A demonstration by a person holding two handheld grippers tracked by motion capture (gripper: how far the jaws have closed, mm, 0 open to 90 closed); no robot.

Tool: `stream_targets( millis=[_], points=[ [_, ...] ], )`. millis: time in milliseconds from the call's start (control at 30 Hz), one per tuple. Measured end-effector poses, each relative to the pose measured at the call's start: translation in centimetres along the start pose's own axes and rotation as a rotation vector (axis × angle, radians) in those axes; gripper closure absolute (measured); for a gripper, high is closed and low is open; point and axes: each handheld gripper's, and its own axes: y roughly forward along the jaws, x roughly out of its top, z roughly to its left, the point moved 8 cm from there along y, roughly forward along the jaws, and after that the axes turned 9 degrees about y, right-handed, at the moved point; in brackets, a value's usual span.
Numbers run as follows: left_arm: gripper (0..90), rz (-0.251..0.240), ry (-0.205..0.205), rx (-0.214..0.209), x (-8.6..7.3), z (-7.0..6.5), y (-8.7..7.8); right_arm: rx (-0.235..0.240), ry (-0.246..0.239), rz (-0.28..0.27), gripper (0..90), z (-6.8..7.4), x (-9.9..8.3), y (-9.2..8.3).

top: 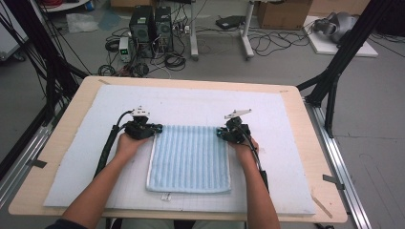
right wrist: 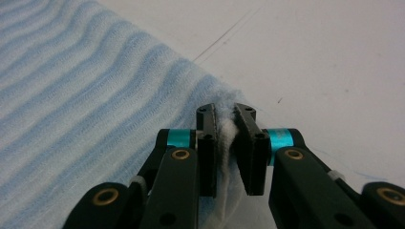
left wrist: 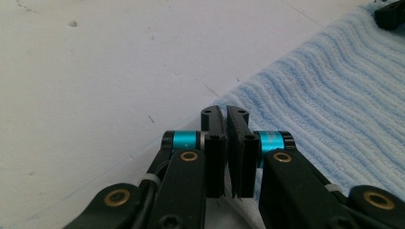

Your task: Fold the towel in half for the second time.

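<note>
A light blue ribbed towel (top: pixel 188 160) lies flat and folded on the white mat (top: pixel 191 98). My left gripper (top: pixel 158 128) is at its far left corner. In the left gripper view that gripper (left wrist: pixel 225 110) has its jaws closed together where the edge of the towel (left wrist: pixel 334 95) runs in under them. My right gripper (top: pixel 218 132) is at the far right corner. In the right gripper view it (right wrist: pixel 225 109) is shut on a bunched fold of the towel (right wrist: pixel 71 95), with pale cloth showing between the pads. Both grippers point inward at each other.
The mat covers most of a wooden table (top: pixel 313 157), with bare mat beyond and beside the towel. A small white tag (top: pixel 165 196) hangs at the towel's near edge. Computer towers (top: pixel 152 28), cables and black frame legs (top: pixel 334 76) stand on the floor behind.
</note>
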Motion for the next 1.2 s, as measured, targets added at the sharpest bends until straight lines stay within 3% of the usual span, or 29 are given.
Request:
stream_targets(
  millis=[67, 200, 300, 400, 467, 667, 933, 1200],
  points=[
    [85.7, -0.005, -0.008, 0.004, 0.0, 0.1, 0.0, 0.009, 0.008, -0.004, 81.8, -0.1, 0.0, 0.0],
    [86.0, -0.046, -0.073, 0.003, 0.4, 0.6, -0.2, 0.003, -0.004, -0.025, 82.7, -0.1, 0.4, -0.2],
    [86.1, -0.111, -0.089, 0.021, 1.6, 1.2, -0.5, -0.018, 0.000, -0.059, 83.0, -0.6, 1.1, -0.2],
    [86.0, -0.147, -0.091, 0.037, 2.9, 1.9, -0.8, -0.019, 0.018, -0.097, 82.9, -1.1, 2.3, -0.4],
    [86.0, -0.178, -0.105, 0.027, 3.3, 2.0, -1.1, -0.020, 0.019, -0.113, 82.9, -1.1, 2.8, -0.5],
    [85.9, -0.209, -0.133, -0.029, 3.4, 1.5, -2.3, 0.018, 0.013, -0.135, 82.7, -0.7, 2.8, -1.2],
    [85.8, -0.243, -0.096, -0.060, 3.5, 0.0, -4.5, 0.068, -0.014, -0.156, 82.6, 0.4, 2.5, -3.3],
    [85.5, -0.243, -0.055, -0.082, 2.3, -1.8, -6.1, 0.108, -0.024, -0.185, 82.2, 1.9, 1.1, -5.2]
  ],
)
